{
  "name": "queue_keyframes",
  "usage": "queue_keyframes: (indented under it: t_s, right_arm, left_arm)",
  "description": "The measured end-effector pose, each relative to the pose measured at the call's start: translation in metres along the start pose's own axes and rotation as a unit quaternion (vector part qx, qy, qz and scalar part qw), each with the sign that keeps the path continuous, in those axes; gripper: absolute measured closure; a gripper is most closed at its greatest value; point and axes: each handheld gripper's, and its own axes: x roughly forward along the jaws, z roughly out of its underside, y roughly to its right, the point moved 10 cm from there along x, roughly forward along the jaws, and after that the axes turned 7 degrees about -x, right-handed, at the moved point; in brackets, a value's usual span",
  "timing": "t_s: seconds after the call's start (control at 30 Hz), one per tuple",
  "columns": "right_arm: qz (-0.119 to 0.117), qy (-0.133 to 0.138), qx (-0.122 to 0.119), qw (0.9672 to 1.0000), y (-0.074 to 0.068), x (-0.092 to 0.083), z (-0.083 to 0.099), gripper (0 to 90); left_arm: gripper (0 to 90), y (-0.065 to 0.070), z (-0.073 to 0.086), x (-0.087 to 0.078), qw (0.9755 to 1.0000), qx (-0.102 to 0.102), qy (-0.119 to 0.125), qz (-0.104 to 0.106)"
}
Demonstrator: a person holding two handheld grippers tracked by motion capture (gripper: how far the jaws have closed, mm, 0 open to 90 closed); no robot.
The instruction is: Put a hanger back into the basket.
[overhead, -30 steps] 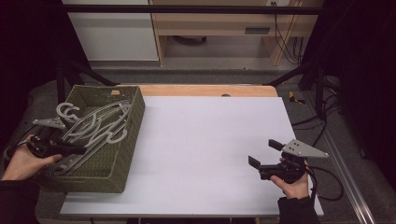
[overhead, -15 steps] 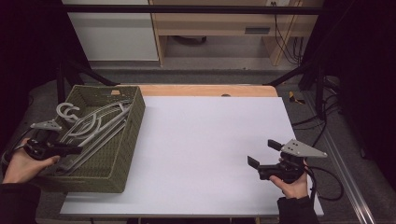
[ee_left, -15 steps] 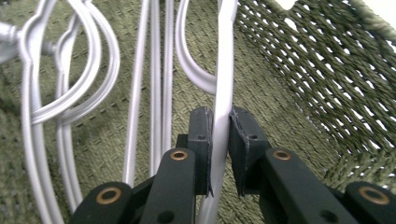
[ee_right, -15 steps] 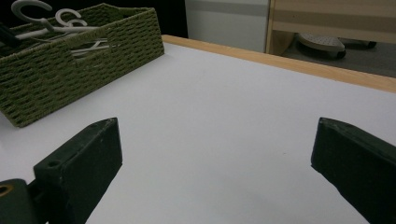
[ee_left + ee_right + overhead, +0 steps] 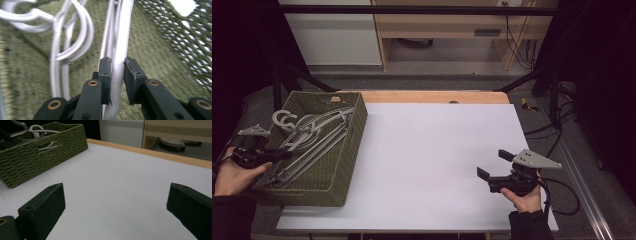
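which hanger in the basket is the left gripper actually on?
The hanger whose straight bar runs up between the left gripper fingers. The other hangers lie beside it in the basket, outside the fingers, their hooks curling at the far end.

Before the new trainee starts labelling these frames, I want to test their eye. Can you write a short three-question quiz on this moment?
1. True or false: the right gripper is shut on a hanger.
2. What does the left gripper hold? A) the basket's rim B) a bar of a grey hanger C) nothing
3. Fill in: the hangers lie inside the green woven ____.

Key: 1. False; it is open above the bare white table. 2. B. 3. basket.
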Motion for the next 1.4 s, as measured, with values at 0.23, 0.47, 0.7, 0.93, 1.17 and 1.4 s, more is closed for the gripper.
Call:
queue_keyframes:
  t_s: [0.23,0.47,0.7,0.93,1.17,1.4]
  right_arm:
    - [0.0,0.002,0.002,1.0,0.001,-0.001,0.0,2.2]
    - [0.0,0.004,0.002,1.0,0.001,-0.002,-0.001,2.2]
    - [-0.002,0.004,0.002,1.0,0.001,-0.002,-0.001,2.2]
    - [0.002,0.007,0.003,1.0,0.0,-0.002,-0.002,2.3]
    - [0.005,0.012,0.0,0.9999,0.0,-0.003,-0.004,2.2]
    - [0.014,0.021,0.004,0.9997,0.004,-0.007,-0.006,2.0]
  left_arm:
    - [75.8,-0.017,-0.002,0.002,0.9978,-0.007,-0.008,-0.065]
    - [71.3,-0.031,0.0,0.011,0.9938,-0.041,-0.02,-0.102]
    - [61.4,-0.034,0.0,0.008,0.9916,-0.05,-0.011,-0.119]
    - [51.8,-0.011,-0.014,-0.006,0.9935,-0.049,0.065,-0.079]
    - [38.4,0.041,-0.03,-0.019,0.9889,-0.023,0.147,-0.002]
    - [28.8,0.099,-0.041,-0.03,0.9761,0.003,0.209,0.06]
